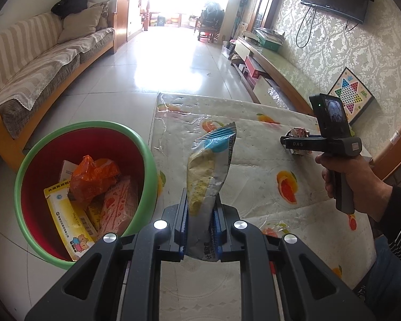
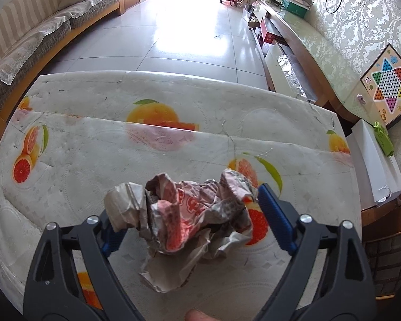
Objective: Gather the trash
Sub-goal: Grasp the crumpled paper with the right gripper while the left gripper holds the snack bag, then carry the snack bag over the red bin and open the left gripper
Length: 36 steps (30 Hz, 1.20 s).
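My left gripper (image 1: 200, 214) is shut on a blue, white and yellow snack bag (image 1: 209, 168) and holds it upright above the table's left edge, beside the bin. The red bin with a green rim (image 1: 34, 157) stands on the floor to the left and holds several wrappers and boxes. My right gripper (image 2: 192, 214) is open, its blue pads on either side of a crumpled red and grey paper wrapper (image 2: 189, 214) that lies on the table. That wrapper (image 1: 298, 133) and the right gripper (image 1: 288, 140) also show in the left wrist view.
The table (image 2: 93, 165) has a white plastic cover printed with oranges. A sofa (image 1: 34, 61) runs along the left wall. A low wooden cabinet (image 1: 278, 67) with a checkers board (image 1: 351, 96) runs along the right. A white box (image 2: 374, 160) sits right of the table.
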### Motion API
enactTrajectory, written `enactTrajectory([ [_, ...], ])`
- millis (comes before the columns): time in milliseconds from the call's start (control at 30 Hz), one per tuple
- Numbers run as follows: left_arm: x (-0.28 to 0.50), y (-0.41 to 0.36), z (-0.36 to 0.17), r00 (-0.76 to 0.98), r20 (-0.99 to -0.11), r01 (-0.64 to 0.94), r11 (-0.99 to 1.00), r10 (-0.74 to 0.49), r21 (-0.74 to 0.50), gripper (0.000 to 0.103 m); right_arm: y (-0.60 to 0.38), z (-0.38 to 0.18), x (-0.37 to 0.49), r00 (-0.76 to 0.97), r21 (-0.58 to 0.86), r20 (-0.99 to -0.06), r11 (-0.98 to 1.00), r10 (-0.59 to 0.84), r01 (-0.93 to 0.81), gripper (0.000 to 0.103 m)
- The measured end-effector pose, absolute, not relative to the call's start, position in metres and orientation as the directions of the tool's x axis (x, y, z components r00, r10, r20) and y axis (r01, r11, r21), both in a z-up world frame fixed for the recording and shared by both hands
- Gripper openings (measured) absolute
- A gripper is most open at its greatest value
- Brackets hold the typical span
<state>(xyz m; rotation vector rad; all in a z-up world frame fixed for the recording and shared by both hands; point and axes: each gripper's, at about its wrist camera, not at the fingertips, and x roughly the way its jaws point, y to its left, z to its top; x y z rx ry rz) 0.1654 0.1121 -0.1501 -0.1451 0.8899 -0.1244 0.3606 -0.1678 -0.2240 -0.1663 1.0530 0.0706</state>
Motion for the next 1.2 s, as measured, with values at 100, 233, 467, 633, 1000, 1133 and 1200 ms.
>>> enactTrajectory([
  [100, 0.165, 0.110, -0.147, 0.627, -0.760, 0.047, 0.982, -0.170, -0.180, 0.013, -0.168, -0.223, 0.359, 0.504, -0.103, -0.864, 0.984, -0.016, -0.145, 0.063],
  [233, 0.163, 0.109, -0.144, 0.629, -0.758, 0.047, 0.982, -0.172, -0.183, 0.013, -0.168, -0.219, 0.355, 0.515, -0.108, -0.857, 0.982, -0.012, -0.157, 0.052],
  [467, 0.157, 0.106, -0.134, 0.637, -0.751, 0.060, 0.982, -0.174, -0.177, 0.013, -0.171, -0.199, 0.327, 0.540, -0.097, -0.841, 0.980, 0.013, -0.176, 0.047],
  [633, 0.152, 0.098, -0.121, 0.645, -0.744, 0.074, 0.984, -0.172, -0.164, 0.013, -0.170, -0.168, 0.281, 0.584, -0.076, -0.809, 0.977, 0.057, -0.200, 0.047],
  [1000, 0.128, 0.100, -0.097, 0.672, -0.730, 0.055, 0.991, -0.128, -0.122, 0.013, -0.153, -0.110, 0.182, 0.626, -0.002, -0.759, 0.960, 0.181, -0.280, 0.047],
  [1133, 0.118, 0.111, -0.097, 0.675, -0.731, 0.031, 0.994, -0.100, -0.108, 0.013, -0.144, -0.095, 0.158, 0.638, 0.014, -0.742, 0.956, 0.206, -0.293, 0.047],
  [1200, 0.113, 0.118, -0.097, 0.678, -0.729, 0.018, 0.994, -0.093, -0.110, 0.013, -0.138, -0.087, 0.149, 0.647, 0.022, -0.730, 0.954, 0.219, -0.299, 0.047],
])
